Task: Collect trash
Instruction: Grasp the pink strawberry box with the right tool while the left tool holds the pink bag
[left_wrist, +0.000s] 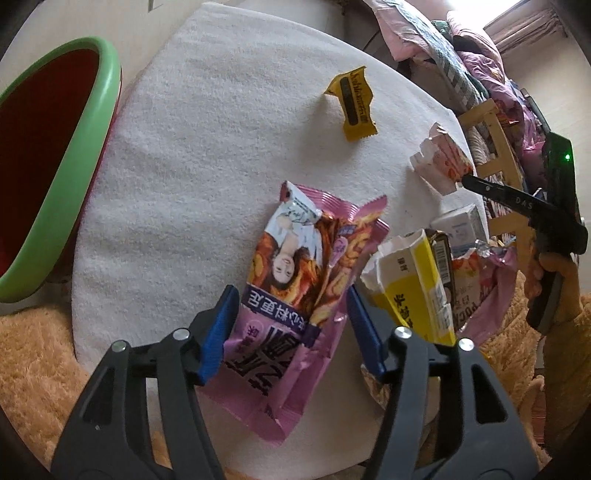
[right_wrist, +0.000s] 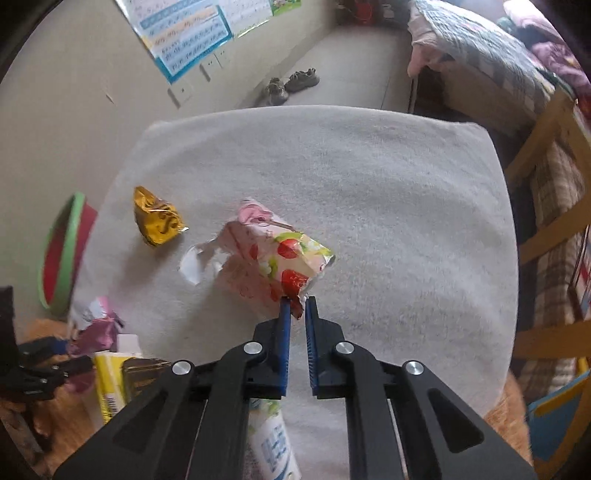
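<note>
Your right gripper (right_wrist: 297, 308) has its blue fingers pinched narrow on the near torn edge of the strawberry-print carton (right_wrist: 275, 258), which lies tilted on the white towel (right_wrist: 388, 206), roughly in the middle of the right wrist view. In the left wrist view the same carton (left_wrist: 443, 162) sits near the towel's right edge, with the tip of your right gripper (left_wrist: 466, 180) at its corner.

Your left gripper (left_wrist: 291, 314) stands half open over the purple snack bag (left_wrist: 295, 280). The bag lies flat on the towel (left_wrist: 221, 129) between the two blue pads, and the pads do not press on it; the left pad is just beside the bag's edge, the right pad a little apart from it.

Just right of the bag stands the torn yellow box (left_wrist: 413, 291), and behind it a pink wrapper (left_wrist: 480, 284) and a small pale carton (left_wrist: 460, 225). Further out on the towel, well apart from the rest, lies the yellow candy wrapper (left_wrist: 352, 107); the right wrist view shows it (right_wrist: 157, 221) left of the strawberry carton.

The bin with the green rim (left_wrist: 74, 177) stands beside the towel at the left edge of the left wrist view, its inside dark red. In the right wrist view it (right_wrist: 62, 254) sits low at the left, beyond the towel's edge.

Your hand in an orange sleeve (left_wrist: 554, 280) grips the right tool's handle. Around the towel is an orange fluffy cover (left_wrist: 33, 354), and at the far right a wooden frame (right_wrist: 546, 229) with bedding piled on it
</note>
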